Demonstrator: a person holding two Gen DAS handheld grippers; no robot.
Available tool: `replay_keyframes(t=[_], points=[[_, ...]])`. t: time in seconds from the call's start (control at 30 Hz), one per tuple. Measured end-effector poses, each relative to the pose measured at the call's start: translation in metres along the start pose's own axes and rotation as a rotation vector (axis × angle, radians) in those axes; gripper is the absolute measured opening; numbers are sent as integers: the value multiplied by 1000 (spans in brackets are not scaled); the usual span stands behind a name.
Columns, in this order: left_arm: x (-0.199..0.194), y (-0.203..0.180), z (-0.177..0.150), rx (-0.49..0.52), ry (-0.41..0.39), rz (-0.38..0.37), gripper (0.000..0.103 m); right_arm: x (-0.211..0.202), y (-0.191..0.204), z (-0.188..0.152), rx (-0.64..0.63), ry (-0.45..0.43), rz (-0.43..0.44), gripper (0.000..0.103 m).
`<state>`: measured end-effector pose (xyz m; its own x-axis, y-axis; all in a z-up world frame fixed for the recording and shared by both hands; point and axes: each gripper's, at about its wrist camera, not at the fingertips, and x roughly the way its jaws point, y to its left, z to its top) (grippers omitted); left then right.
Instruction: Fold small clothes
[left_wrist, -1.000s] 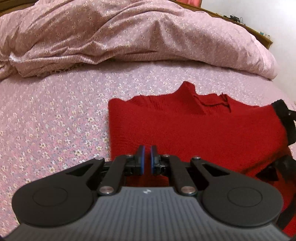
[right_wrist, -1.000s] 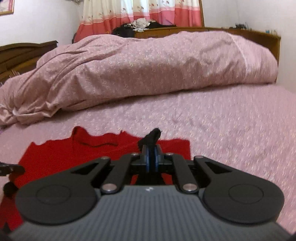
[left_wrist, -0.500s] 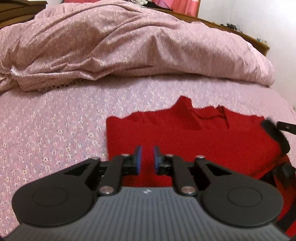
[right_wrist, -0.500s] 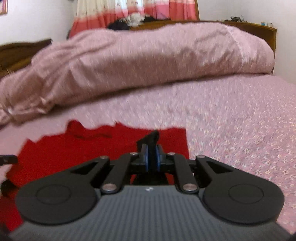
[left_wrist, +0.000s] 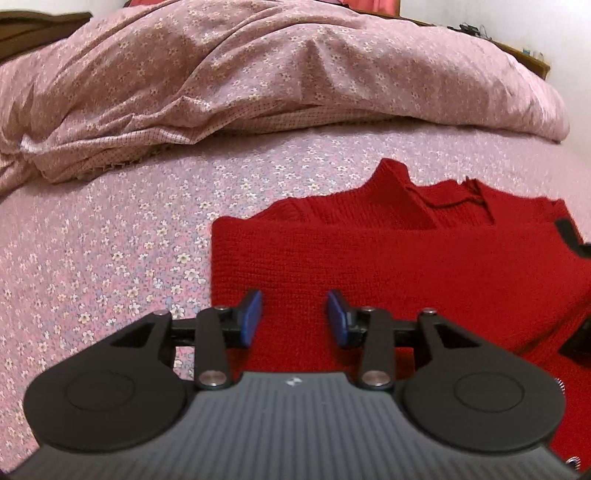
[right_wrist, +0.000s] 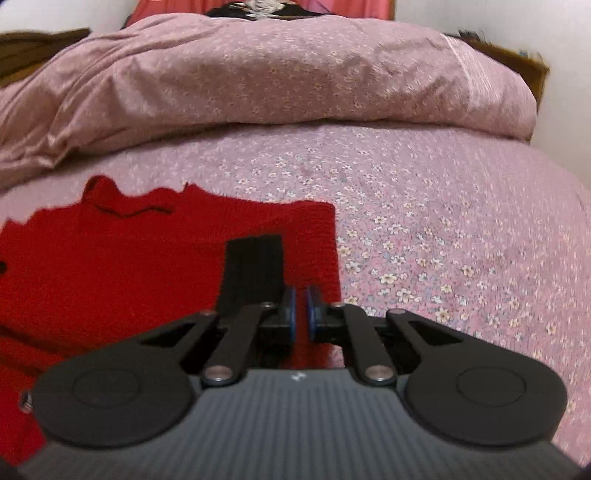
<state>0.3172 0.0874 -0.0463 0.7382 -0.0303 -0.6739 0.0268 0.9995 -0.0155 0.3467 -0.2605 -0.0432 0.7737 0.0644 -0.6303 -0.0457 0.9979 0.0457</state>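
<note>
**Lying flat on the bed, a red sweater under two tools**

Spread across the flowered bedsheet (left_wrist: 110, 236), the red sweater (left_wrist: 424, 266) lies flat with its collar pointing toward the far end of the bed. One side edge runs straight down the sheet in the left wrist view; a black cuff (right_wrist: 255, 266) rests on top of the knit near the opposite edge in the right wrist view.

The left tool (left_wrist: 294, 319) hangs over the sweater's near left part, its blue pads (left_wrist: 251, 317) spread apart after just opening, with only the red knit showing in the gap and nothing pinched. The right tool (right_wrist: 300, 314) sits at the sweater's right edge, its pads pressed nearly together just beside the black cuff; whether any cloth is caught between them cannot be told.

Beyond the sweater a rumpled pink duvet (right_wrist: 277, 81) is heaped across the bed, with a wooden bed frame (right_wrist: 532, 70) behind it.
</note>
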Motion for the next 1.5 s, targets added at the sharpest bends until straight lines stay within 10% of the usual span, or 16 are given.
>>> replay_keyframes(t=[0.3, 0.43, 0.83, 1.5], points=[[-63, -2, -18, 58, -49, -1, 86, -69, -16, -15, 144, -20, 105, 16], [-100, 2, -39, 7, -53, -24, 90, -111, -12, -42, 182, -73, 124, 69], [-188, -7, -115, -148, -50, -9, 92, -187, 21, -103, 141, -75, 174, 70], [-240, -76, -218, -275, 124, -213, 92, -246, 55, -193, 244, 41, 291, 70]])
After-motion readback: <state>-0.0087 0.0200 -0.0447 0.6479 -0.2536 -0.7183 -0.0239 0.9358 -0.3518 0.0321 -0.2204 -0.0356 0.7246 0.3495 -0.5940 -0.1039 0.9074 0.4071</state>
